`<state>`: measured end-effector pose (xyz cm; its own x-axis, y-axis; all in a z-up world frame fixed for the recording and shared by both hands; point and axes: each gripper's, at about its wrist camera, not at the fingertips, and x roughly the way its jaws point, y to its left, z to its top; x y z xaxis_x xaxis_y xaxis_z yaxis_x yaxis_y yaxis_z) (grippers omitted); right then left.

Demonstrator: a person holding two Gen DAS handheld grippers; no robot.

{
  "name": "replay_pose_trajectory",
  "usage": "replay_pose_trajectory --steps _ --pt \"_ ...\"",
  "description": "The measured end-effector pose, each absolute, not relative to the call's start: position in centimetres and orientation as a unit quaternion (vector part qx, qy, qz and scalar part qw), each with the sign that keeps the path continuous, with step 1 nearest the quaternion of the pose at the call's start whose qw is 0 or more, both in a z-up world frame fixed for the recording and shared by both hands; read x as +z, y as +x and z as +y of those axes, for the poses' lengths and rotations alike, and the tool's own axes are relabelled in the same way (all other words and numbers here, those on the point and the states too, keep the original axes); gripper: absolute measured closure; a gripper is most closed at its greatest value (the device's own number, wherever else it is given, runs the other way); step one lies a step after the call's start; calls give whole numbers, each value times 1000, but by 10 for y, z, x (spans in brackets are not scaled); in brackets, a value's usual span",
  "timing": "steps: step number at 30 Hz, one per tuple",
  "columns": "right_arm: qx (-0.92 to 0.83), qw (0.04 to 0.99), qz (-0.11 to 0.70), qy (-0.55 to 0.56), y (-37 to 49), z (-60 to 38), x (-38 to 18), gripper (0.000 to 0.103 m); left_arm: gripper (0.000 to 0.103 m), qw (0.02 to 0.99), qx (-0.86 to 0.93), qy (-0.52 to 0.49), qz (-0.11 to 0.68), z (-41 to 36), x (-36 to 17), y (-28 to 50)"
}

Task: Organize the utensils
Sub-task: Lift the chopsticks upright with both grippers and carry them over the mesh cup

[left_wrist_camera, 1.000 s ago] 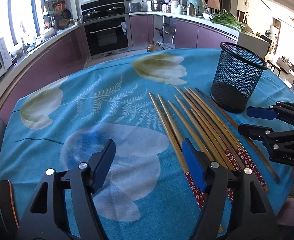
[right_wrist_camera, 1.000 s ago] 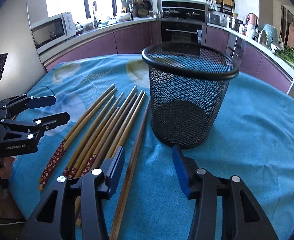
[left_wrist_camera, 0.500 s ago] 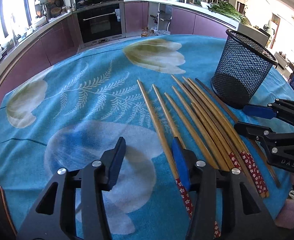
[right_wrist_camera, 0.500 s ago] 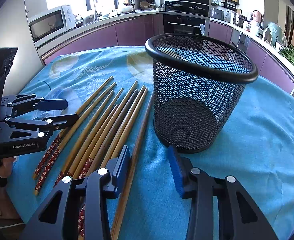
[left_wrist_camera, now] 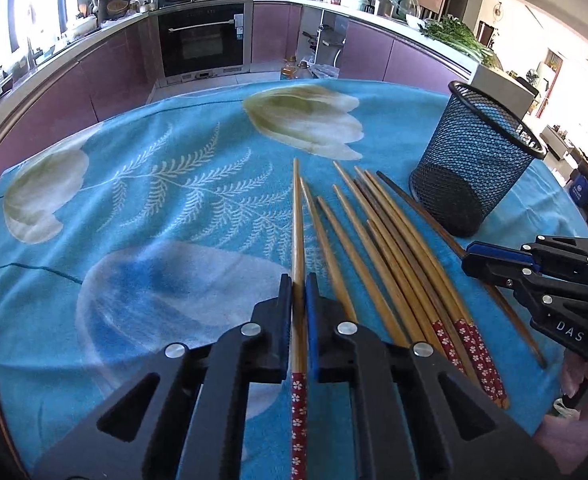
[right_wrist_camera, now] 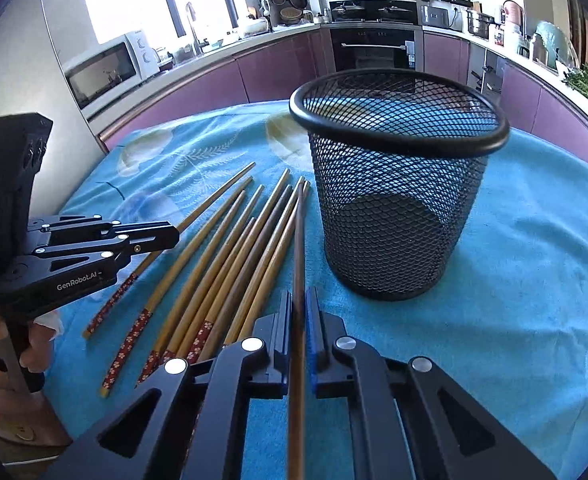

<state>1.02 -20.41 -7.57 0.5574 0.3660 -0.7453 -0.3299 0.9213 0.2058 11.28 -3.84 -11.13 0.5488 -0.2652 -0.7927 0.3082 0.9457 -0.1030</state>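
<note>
Several wooden chopsticks (left_wrist_camera: pixel 378 248) lie side by side on the blue floral tablecloth (left_wrist_camera: pixel 142 184), left of an upright empty black mesh cup (left_wrist_camera: pixel 474 160). My left gripper (left_wrist_camera: pixel 299 280) is shut on the leftmost light chopstick (left_wrist_camera: pixel 297 216), near its red-patterned end. My right gripper (right_wrist_camera: pixel 299 294) is shut on the dark brown chopstick (right_wrist_camera: pixel 299 240) that lies nearest the mesh cup (right_wrist_camera: pixel 398 184). The right gripper also shows at the right of the left wrist view (left_wrist_camera: pixel 470 262), and the left gripper at the left of the right wrist view (right_wrist_camera: pixel 172 236).
The round table's edge (left_wrist_camera: pixel 74 128) curves along the far side, with purple kitchen cabinets and an oven (left_wrist_camera: pixel 202 40) beyond. A microwave (right_wrist_camera: pixel 106 68) stands on the counter at the left.
Both grippers were open and have closed, the left on the leftmost chopstick and the right on the dark chopstick by the cup. Both moved forward and lower over the chopsticks.
</note>
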Motion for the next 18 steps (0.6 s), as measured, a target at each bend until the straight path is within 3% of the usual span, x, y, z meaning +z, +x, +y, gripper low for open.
replay_pose_trajectory --steps 18 --pt "248 922 287 76 -26 -241 15 97 96 913 -264 -25 310 -17 17 58"
